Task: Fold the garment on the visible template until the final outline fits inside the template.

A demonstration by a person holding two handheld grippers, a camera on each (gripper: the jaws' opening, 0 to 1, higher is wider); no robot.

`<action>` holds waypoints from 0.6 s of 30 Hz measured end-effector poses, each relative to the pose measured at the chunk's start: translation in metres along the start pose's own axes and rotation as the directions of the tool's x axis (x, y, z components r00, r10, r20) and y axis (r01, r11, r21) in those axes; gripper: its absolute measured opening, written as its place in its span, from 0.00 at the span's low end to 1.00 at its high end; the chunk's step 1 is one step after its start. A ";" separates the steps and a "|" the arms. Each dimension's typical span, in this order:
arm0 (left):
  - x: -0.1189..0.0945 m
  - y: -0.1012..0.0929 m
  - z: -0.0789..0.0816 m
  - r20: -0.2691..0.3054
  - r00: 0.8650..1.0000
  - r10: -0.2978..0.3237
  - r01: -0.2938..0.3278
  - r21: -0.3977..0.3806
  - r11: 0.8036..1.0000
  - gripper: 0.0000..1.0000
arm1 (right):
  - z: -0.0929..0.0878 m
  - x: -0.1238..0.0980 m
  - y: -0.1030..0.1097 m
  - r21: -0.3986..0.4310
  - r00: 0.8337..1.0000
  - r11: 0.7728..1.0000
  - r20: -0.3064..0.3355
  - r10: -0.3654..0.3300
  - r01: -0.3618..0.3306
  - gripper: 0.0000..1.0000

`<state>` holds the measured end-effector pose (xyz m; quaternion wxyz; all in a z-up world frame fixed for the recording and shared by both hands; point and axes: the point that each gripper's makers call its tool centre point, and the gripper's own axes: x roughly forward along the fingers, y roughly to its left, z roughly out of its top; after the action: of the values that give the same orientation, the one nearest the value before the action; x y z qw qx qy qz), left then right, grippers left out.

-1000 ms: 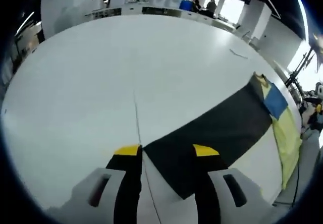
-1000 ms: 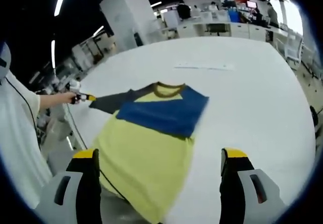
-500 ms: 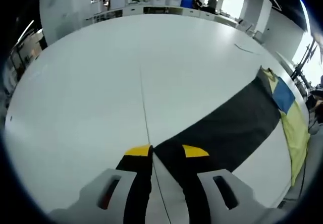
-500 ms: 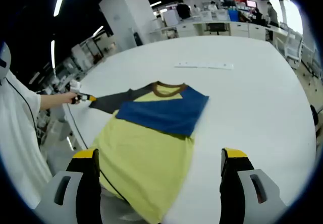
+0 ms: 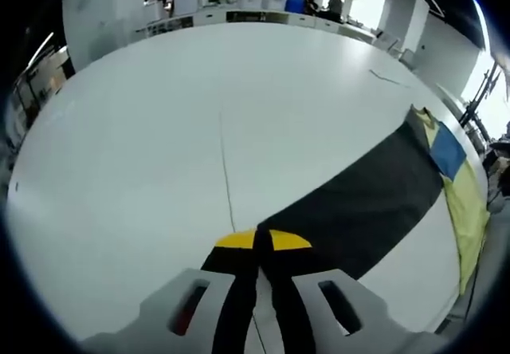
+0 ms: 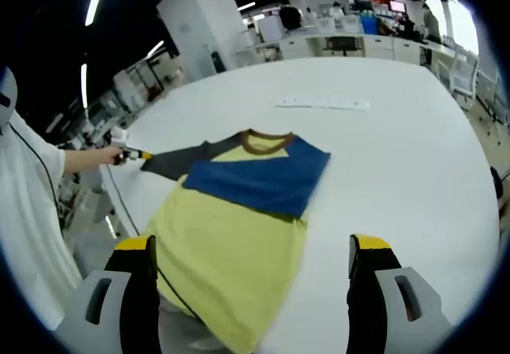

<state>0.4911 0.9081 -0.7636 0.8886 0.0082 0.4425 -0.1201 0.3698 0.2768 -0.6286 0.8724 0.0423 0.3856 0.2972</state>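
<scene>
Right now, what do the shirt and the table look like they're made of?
Shirt: soft knit fabric, probably cotton; it lies limp, its dark sleeve pinched flat in the left gripper. Table: smooth, matte white, maybe laminate; too plain to tell.

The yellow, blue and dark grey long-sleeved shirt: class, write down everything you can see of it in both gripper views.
The yellow, blue and dark grey long-sleeved shirt lies flat on the white table. It looks like soft knit fabric, with a yellow body, a brown collar, and a blue sleeve folded across the chest. Its dark grey sleeve stretches straight out, and the left gripper is shut on the cuff end. The hem hangs slightly over the table edge between the open jaws of the right gripper.
</scene>
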 end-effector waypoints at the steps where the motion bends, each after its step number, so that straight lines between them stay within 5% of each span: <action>1: 0.000 0.000 0.000 -0.001 1.000 0.000 0.000 -0.004 1.000 0.00 | 0.000 0.000 0.000 0.000 1.000 1.000 0.000 -0.001 0.001 1.00; 18: -0.025 -0.005 0.010 0.007 1.000 0.009 -0.009 -0.018 1.000 0.00 | 0.004 -0.007 0.003 -0.016 1.000 1.000 0.026 0.010 -0.009 0.98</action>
<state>0.4834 0.9076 -0.7373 0.8908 0.0018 0.4403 -0.1121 0.3671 0.2758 -0.6205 0.8763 0.0412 0.3716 0.3037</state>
